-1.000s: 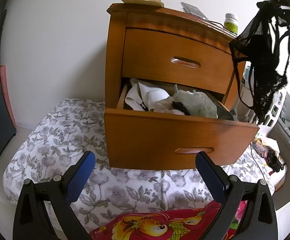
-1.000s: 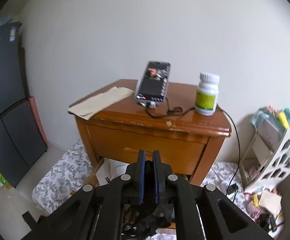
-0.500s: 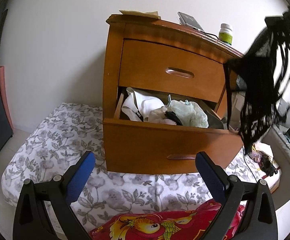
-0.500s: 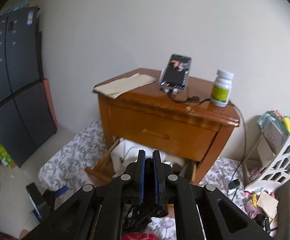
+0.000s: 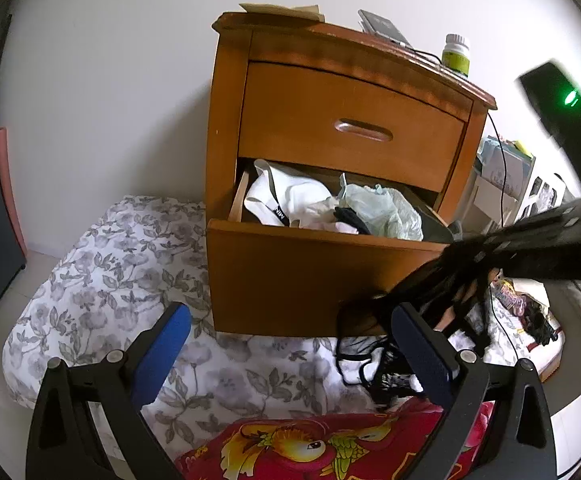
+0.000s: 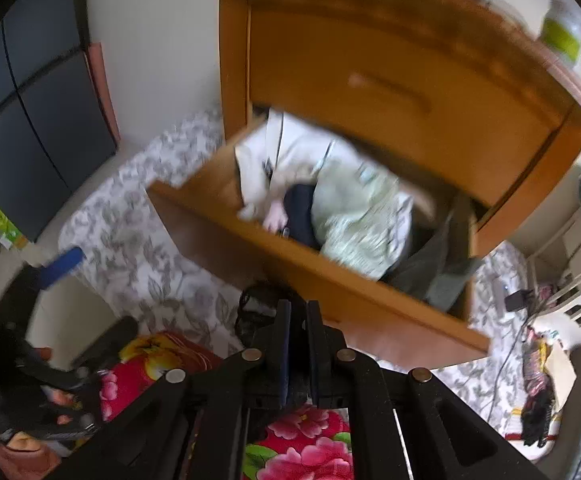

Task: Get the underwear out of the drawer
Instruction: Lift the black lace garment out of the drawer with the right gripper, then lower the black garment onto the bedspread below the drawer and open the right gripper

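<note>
A wooden nightstand is seen from low in front, its lower drawer pulled out and heaped with pale and dark clothing. On its top stand a phone and a white pill bottle.

The black lace underwear is gripped by the right tool, whose two blue-padded fingers are pressed nearly together on it. Half a second earlier the garment was held high beside the nightstand's upper corner; now it has been swung down in front of the drawer, and its lower part is draped on the grey floral bedding at the drawer's foot, close to a red flowered cloth. The right wrist view is blurred by motion.

The left tool is held wide open and empty below the drawer front.

The garment is judged to be fully clear of the drawer, so only setting it down and letting go appears to be left. More clothing is still left in the drawer.
</note>
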`<action>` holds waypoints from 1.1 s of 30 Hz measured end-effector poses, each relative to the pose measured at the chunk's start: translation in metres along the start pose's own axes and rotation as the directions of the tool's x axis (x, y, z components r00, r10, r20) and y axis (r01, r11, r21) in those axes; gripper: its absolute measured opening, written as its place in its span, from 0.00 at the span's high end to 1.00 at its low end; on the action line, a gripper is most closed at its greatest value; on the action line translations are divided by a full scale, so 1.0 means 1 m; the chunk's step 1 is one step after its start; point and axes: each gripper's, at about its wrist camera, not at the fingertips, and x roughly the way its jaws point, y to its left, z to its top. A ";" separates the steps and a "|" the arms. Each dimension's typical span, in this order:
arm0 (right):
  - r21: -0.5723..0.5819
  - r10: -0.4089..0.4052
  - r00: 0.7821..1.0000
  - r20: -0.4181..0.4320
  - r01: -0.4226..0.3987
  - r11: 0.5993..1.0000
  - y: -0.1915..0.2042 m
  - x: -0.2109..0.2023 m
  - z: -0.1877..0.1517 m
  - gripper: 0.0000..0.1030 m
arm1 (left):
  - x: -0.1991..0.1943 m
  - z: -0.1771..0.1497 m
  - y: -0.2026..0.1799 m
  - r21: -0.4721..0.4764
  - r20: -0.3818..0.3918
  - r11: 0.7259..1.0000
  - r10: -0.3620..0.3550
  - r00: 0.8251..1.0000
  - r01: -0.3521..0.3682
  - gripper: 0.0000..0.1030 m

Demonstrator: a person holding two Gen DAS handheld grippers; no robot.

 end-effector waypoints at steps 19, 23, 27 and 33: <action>0.134 -0.046 0.988 -0.147 0.066 0.989 -0.010 0.106 -0.024 0.92 | 0.023 -0.011 0.005 0.008 -0.101 1.000 0.031 0.994 -0.030 0.02; 0.171 -0.057 0.983 -0.173 0.087 0.981 -0.016 0.116 -0.029 0.92 | 0.025 -0.012 0.005 0.013 -0.110 0.999 0.033 0.993 -0.032 0.03; 0.179 -0.052 0.980 -0.190 0.087 0.980 -0.022 0.114 -0.032 0.92 | 0.027 -0.013 0.004 0.018 -0.115 0.999 0.033 0.993 -0.032 0.03; 0.162 -0.060 0.983 -0.171 0.088 0.983 -0.021 0.104 -0.029 0.59 | 0.026 -0.013 0.003 0.020 -0.117 0.999 0.035 0.992 -0.033 0.02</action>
